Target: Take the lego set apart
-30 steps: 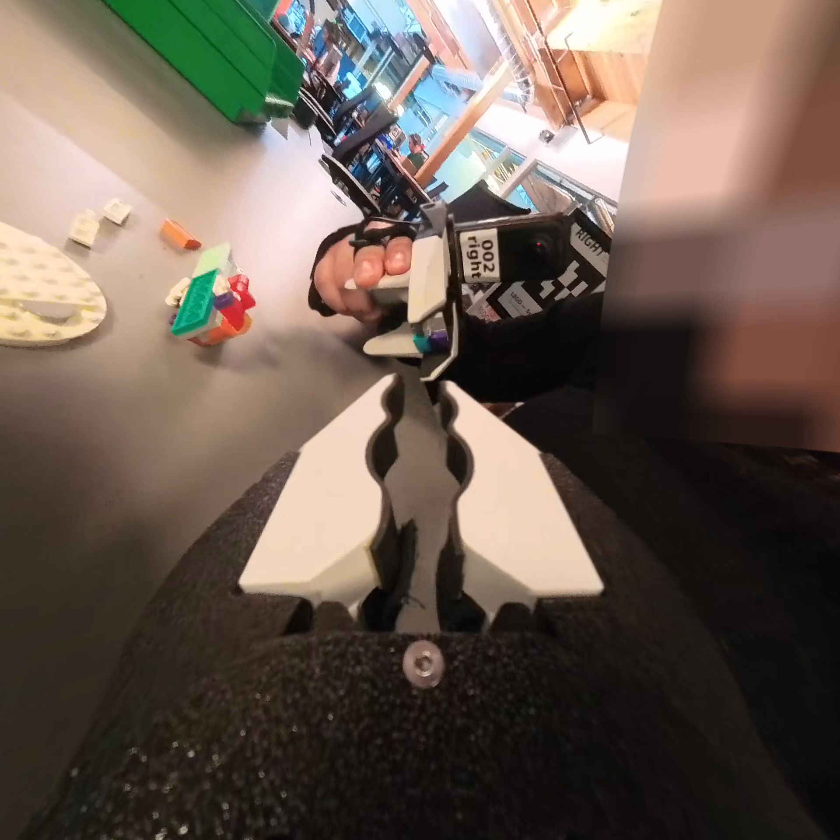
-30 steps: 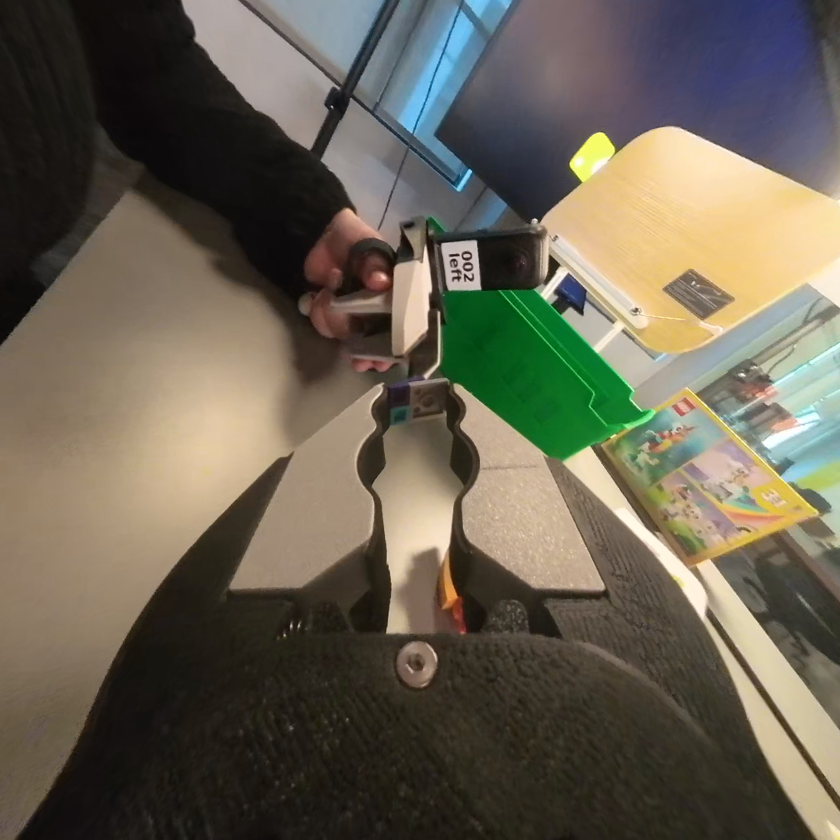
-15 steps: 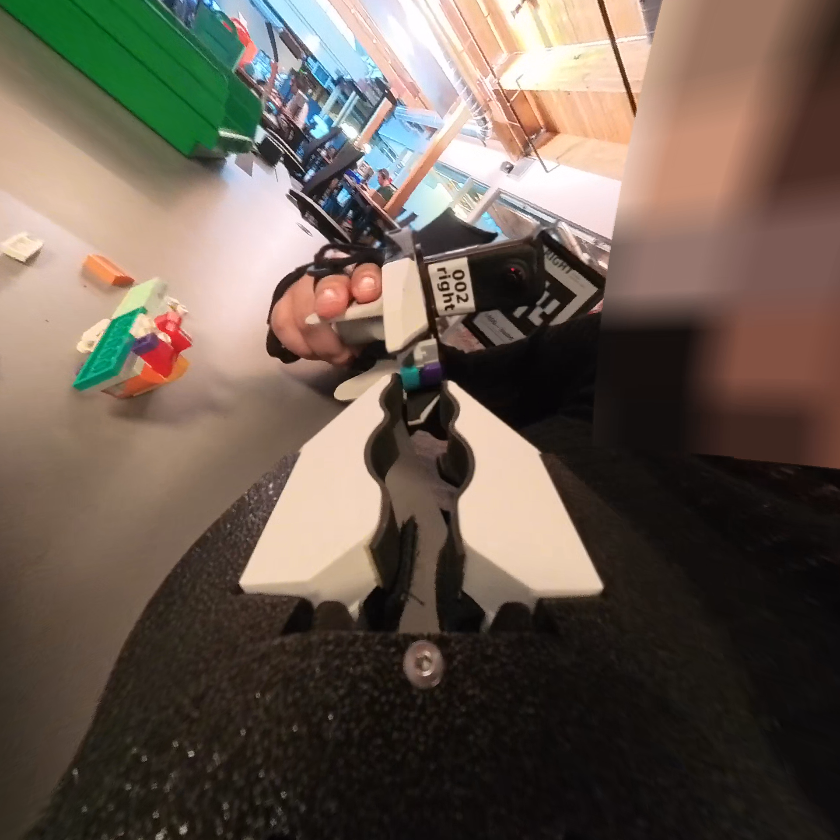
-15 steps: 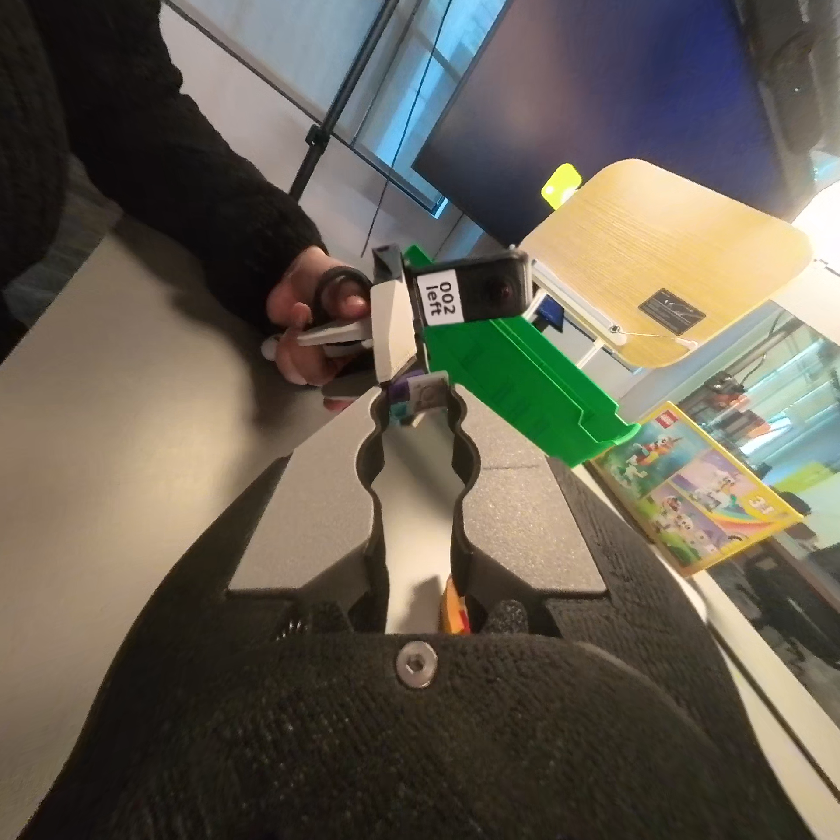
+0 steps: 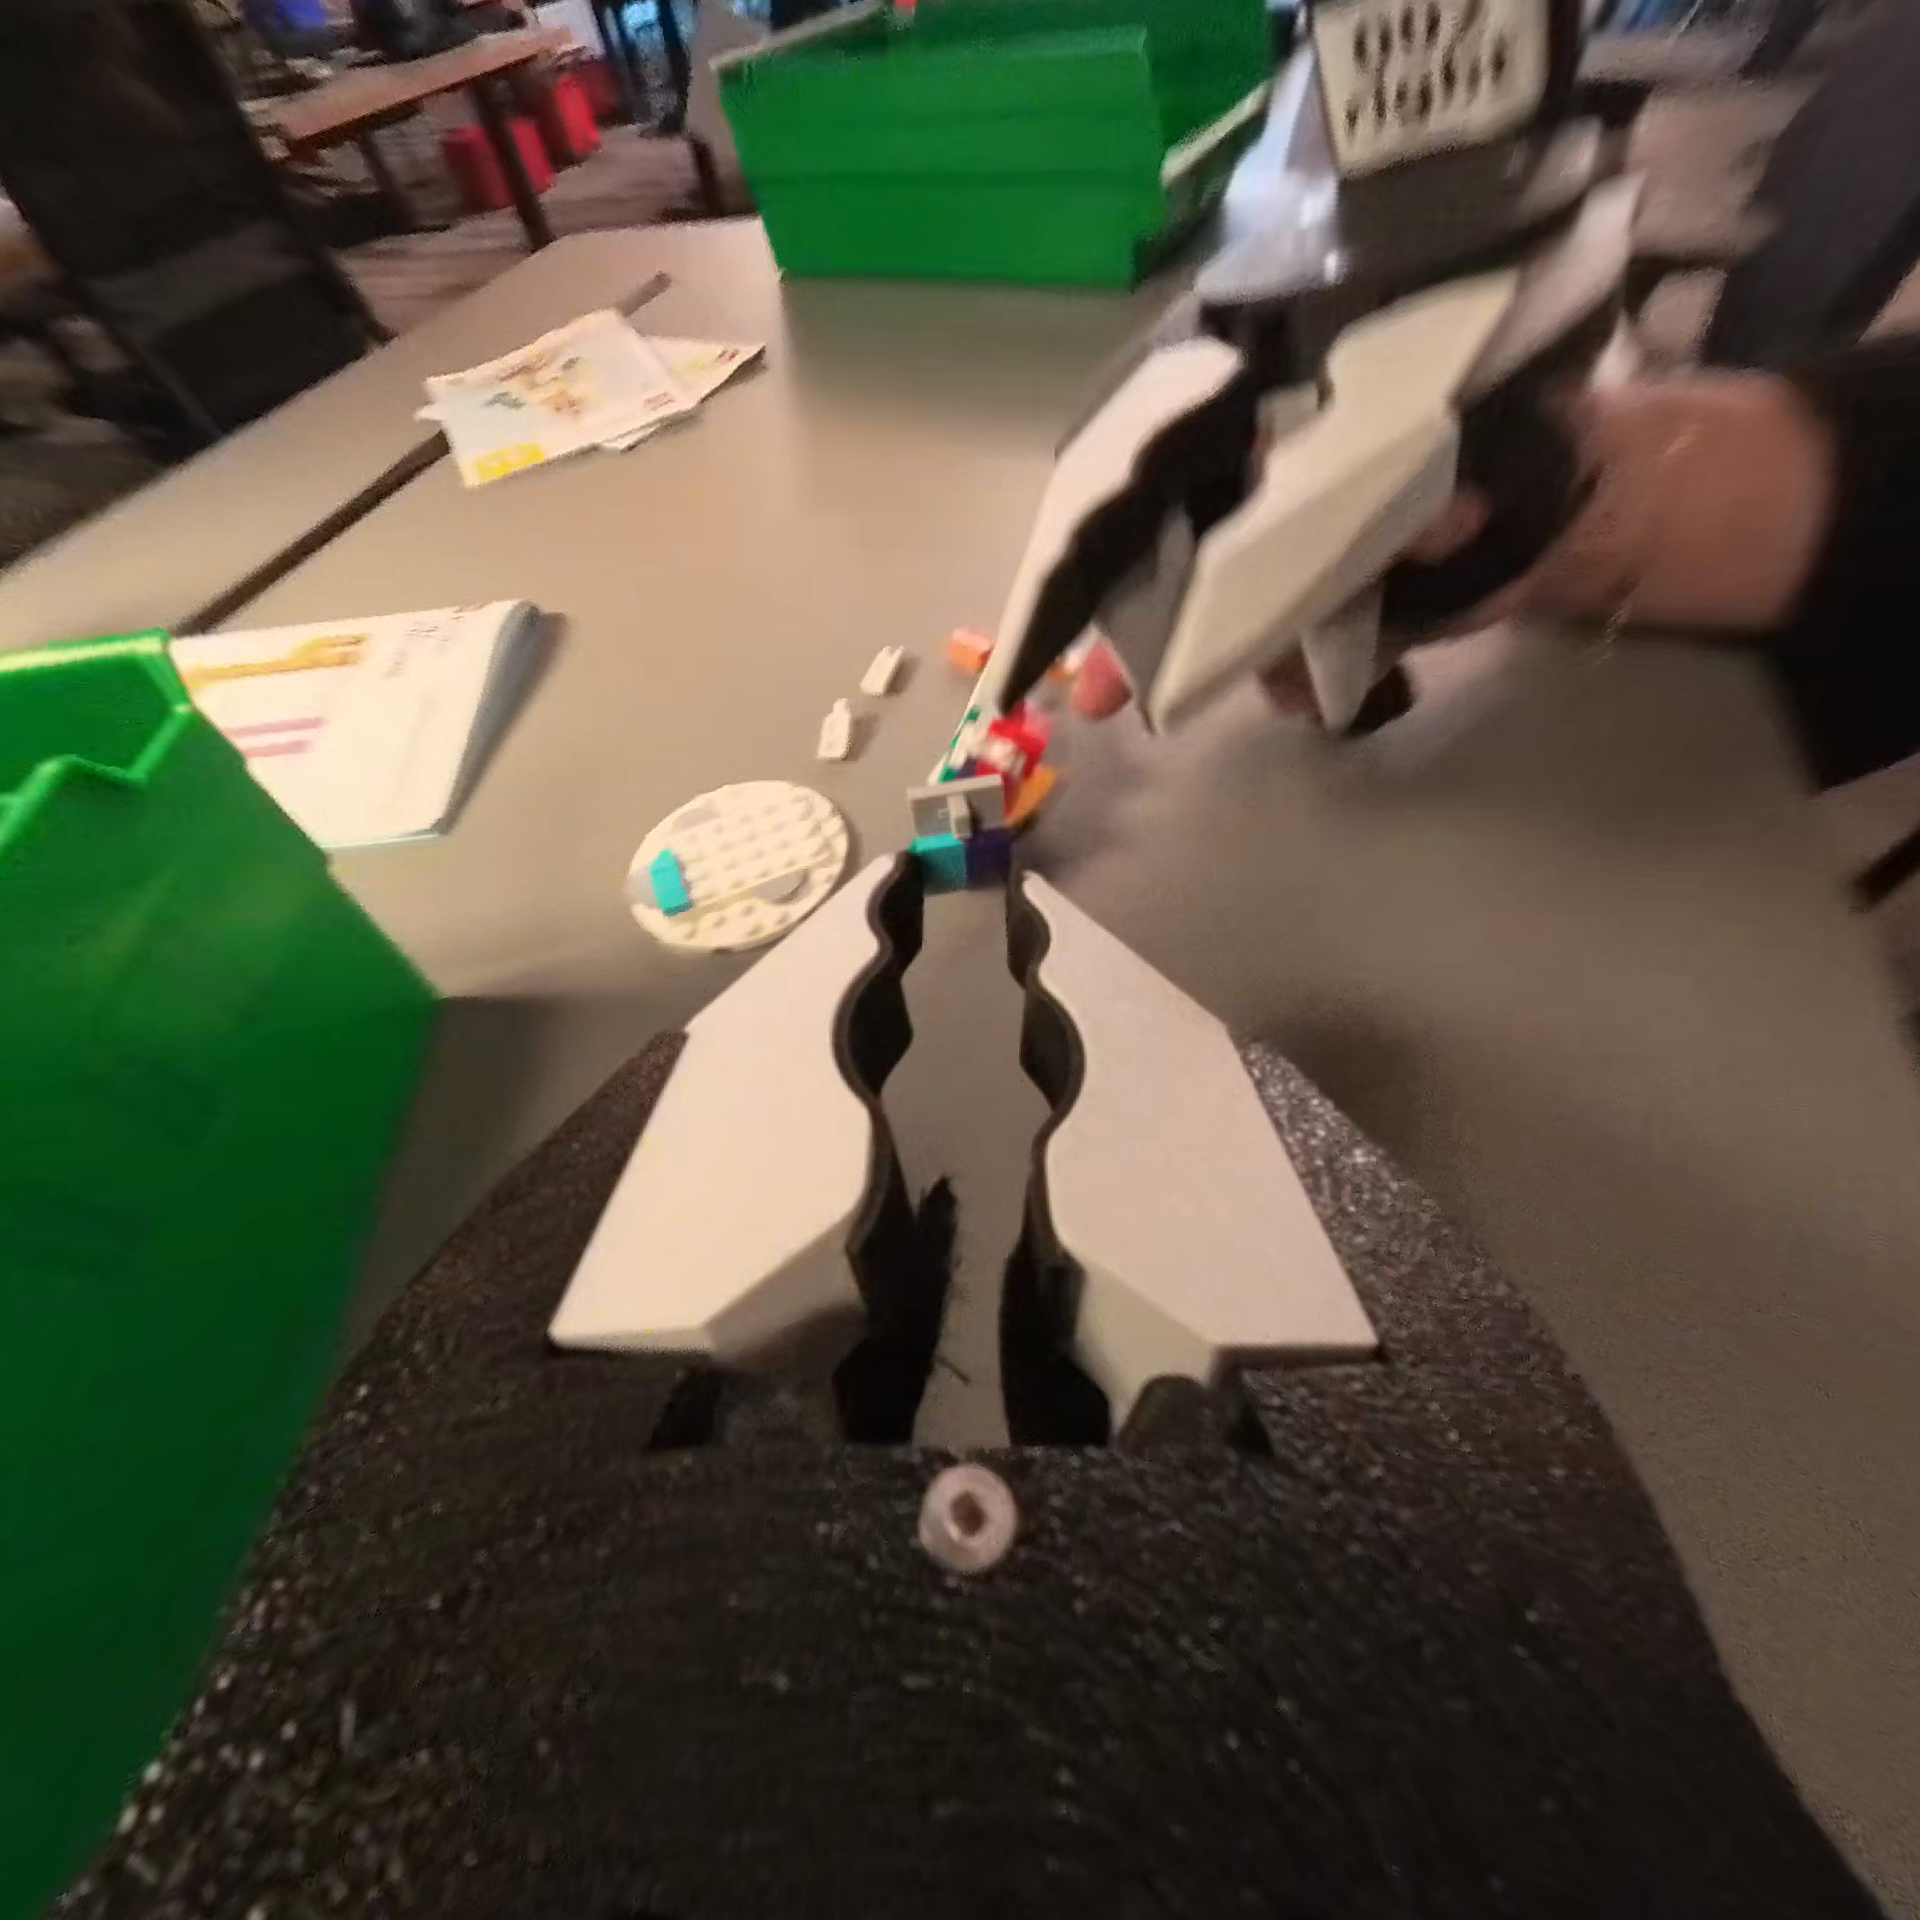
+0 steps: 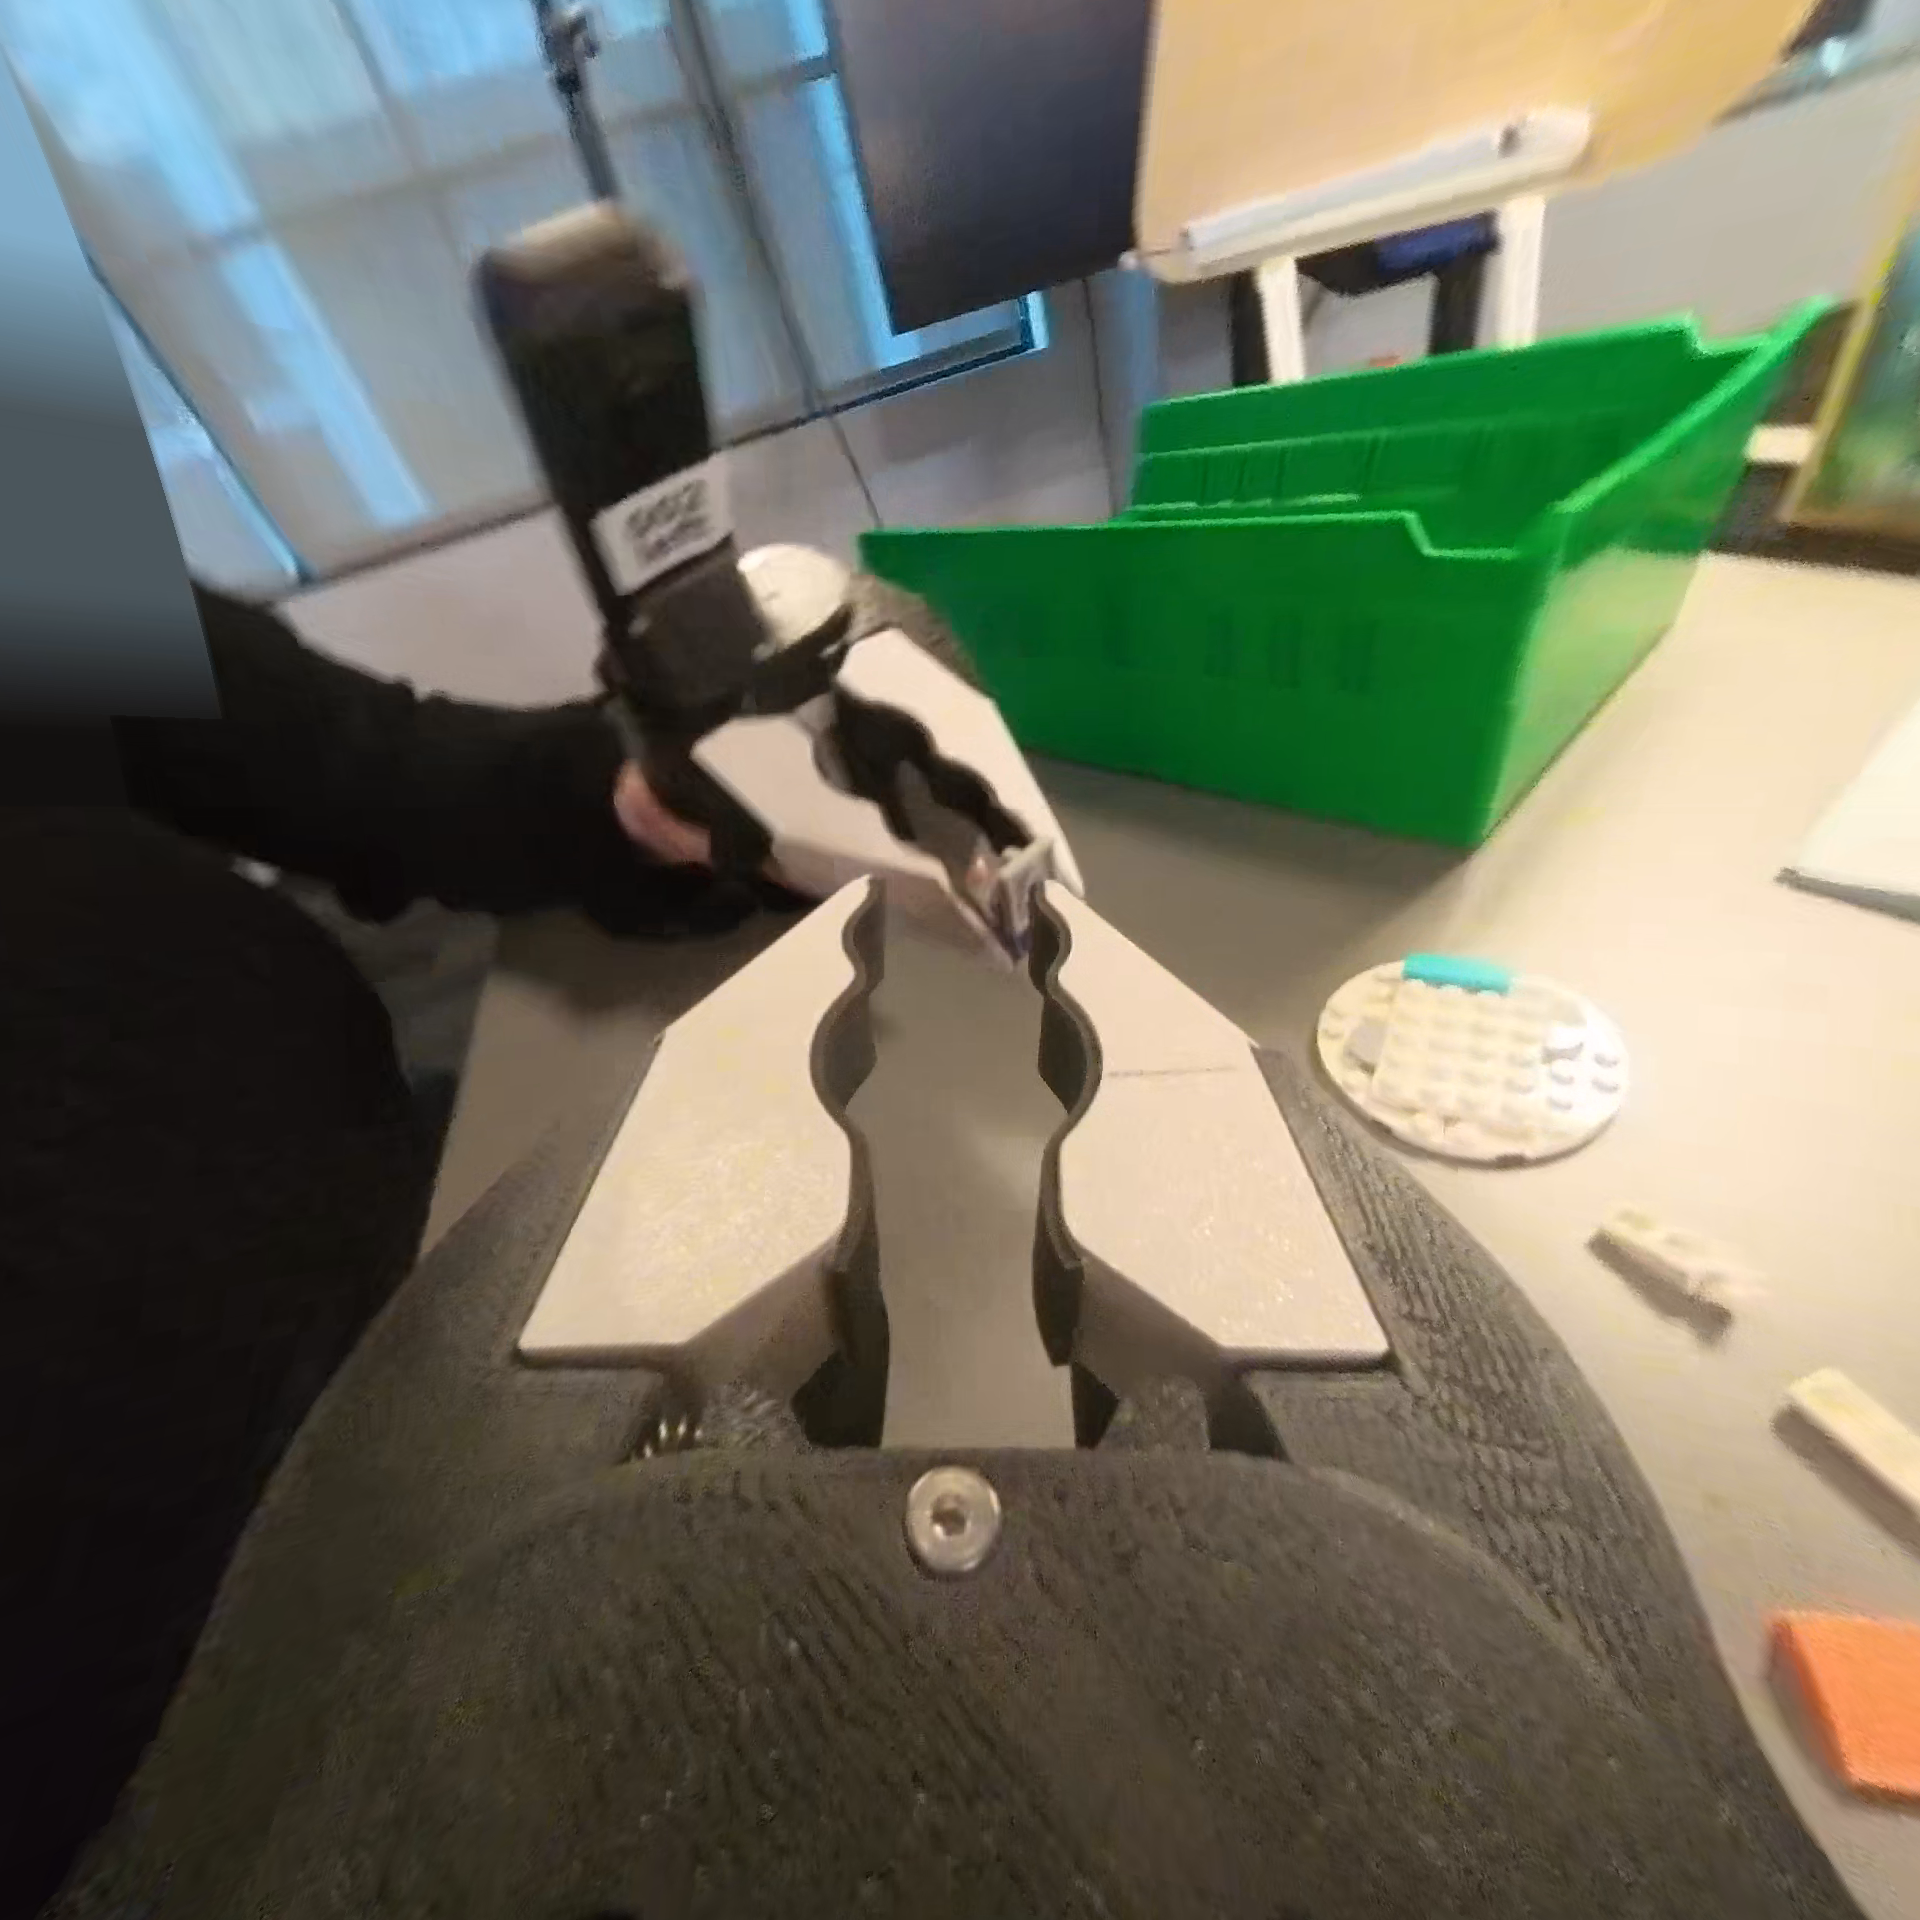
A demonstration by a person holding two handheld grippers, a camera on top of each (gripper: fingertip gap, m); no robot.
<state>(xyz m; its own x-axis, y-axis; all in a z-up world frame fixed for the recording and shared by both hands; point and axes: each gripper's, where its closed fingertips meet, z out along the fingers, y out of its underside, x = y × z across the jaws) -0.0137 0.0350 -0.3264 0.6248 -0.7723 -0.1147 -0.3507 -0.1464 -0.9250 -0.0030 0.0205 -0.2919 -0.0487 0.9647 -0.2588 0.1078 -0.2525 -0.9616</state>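
Observation:
My left gripper (image 5: 961,881) is shut on a small teal, purple and grey brick piece (image 5: 951,842), held just above the grey table. The same piece (image 6: 1006,891) shows at that gripper's tips in the right wrist view. My right gripper (image 6: 961,914) is open and empty, right beside it. In the left wrist view the right gripper (image 5: 1075,707) hangs open over a red, green and orange brick cluster (image 5: 1003,743) on the table. A white round studded plate (image 5: 748,862) with a teal brick lies to the left; it also shows in the right wrist view (image 6: 1475,1070).
A green bin (image 5: 125,1039) stands close on the left and more green bins (image 6: 1299,644) at the back. Booklets (image 5: 353,707) and leaflets (image 5: 582,395) lie behind. Loose white pieces (image 6: 1662,1262) and an orange piece (image 6: 1849,1704) lie on the table. The tips of both grippers are at nearly the same place. My left tips are roughly 9 centimetres from the white round studded plate (image 5: 748,862). It is also in sight in the right wrist view (image 6: 1434,1039).
The right gripper has let go of the small piece and opened. The left gripper now holds it. Both grippers have swung down toward the table.

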